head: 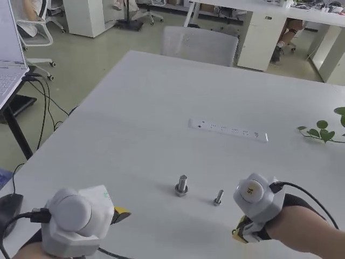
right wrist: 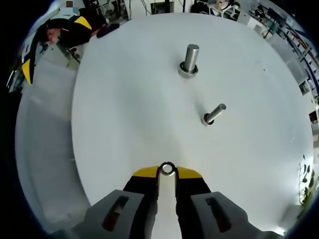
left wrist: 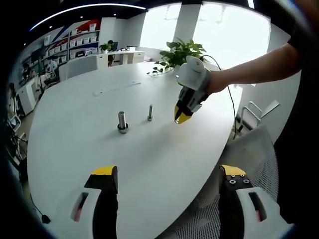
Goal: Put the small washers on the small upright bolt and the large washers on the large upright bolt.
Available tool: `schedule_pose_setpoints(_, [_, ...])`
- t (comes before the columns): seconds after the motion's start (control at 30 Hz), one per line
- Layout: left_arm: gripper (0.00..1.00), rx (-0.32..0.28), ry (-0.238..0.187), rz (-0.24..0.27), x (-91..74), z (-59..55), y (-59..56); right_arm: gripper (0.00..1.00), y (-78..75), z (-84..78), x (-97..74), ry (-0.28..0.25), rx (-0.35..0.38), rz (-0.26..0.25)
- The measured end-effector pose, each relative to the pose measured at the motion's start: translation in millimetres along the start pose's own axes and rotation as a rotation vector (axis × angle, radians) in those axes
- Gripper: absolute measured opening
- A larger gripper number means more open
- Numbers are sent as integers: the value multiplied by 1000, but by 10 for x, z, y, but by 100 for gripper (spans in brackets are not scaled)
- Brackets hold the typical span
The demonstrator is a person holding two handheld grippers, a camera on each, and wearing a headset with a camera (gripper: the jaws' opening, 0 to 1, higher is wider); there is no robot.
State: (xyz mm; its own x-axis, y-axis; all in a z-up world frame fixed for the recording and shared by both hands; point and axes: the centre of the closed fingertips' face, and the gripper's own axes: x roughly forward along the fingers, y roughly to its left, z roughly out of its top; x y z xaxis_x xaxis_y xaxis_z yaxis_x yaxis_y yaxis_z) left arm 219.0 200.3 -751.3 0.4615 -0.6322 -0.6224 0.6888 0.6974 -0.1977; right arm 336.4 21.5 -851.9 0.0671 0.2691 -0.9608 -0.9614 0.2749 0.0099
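Head view: on the white bench (head: 135,108) the large bolt (head: 182,185) and the small bolt (head: 218,197) stand near each other but apart, both shafts upright. The right claw (head: 239,232) is at the near edge, and the small bolt, the nearer of the two, lies at about 11 o'clock from it. The left claw (head: 119,215) sits well off at the bolts' 8 o'clock. A power strip (head: 228,130) lies beyond at 12 o'clock, a plant (head: 322,129) at 3 and a chair (head: 199,46) at the far edge.

Left gripper view: the left claw's jaws are spread wide and hold nothing. The bolts stand ahead between 11 and 12 o'clock, and the right claw hangs just beside the small one.

Right gripper view: the jaws are pressed together, pinching a washer (right wrist: 167,169) at their tips with its hole facing the camera. I cannot tell its size class. The small bolt lies at 1 o'clock and the large bolt farther off, just past 12. The right claw is likely the one to deliver, and the hole must come level over a vertical shaft. The bench looks smooth, so a dropped washer could skid.
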Motion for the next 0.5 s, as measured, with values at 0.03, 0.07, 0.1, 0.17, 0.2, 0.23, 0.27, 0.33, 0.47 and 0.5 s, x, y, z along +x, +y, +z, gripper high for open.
schedule_pose_setpoints(0.03, [83, -2, 0, 5, 4, -2, 1, 12, -45, 28, -15, -1, -11, -3])
schedule_pose_setpoints(0.07, [83, -1, 4, 8, 10, -13, 1, 12, -82, 54, -29, -2, -18, -6])
schedule_pose_setpoints(0.1, [83, -2, 9, 12, 15, -30, 2, 12, -138, 94, -50, -5, -22, -9])
schedule_pose_setpoints(0.17, [83, -6, 12, 17, 13, -40, 3, 12, -237, 178, -93, -14, -28, -16])
schedule_pose_setpoints(0.2, [83, -10, 13, 19, 14, -47, 7, 12, -270, 208, -108, -17, -29, -20])
schedule_pose_setpoints(0.23, [83, -12, 16, 19, 18, -58, 11, 12, -301, 236, -124, -20, -30, -22])
schedule_pose_setpoints(0.27, [83, -14, 21, 24, 18, -69, 16, 12, -330, 264, -140, -24, -31, -24])
schedule_pose_setpoints(0.33, [83, -18, 20, 34, 14, -68, 30, 12, -396, 325, -166, -31, -29, -27])
schedule_pose_setpoints(0.47, [83, -22, 23, 34, 6, -70, 36, 12, -478, 469, -201, -59, -4, -32])
schedule_pose_setpoints(0.5, [83, -21, 25, 33, 2, -71, 36, 12, -489, 496, -204, -61, -8, -35])
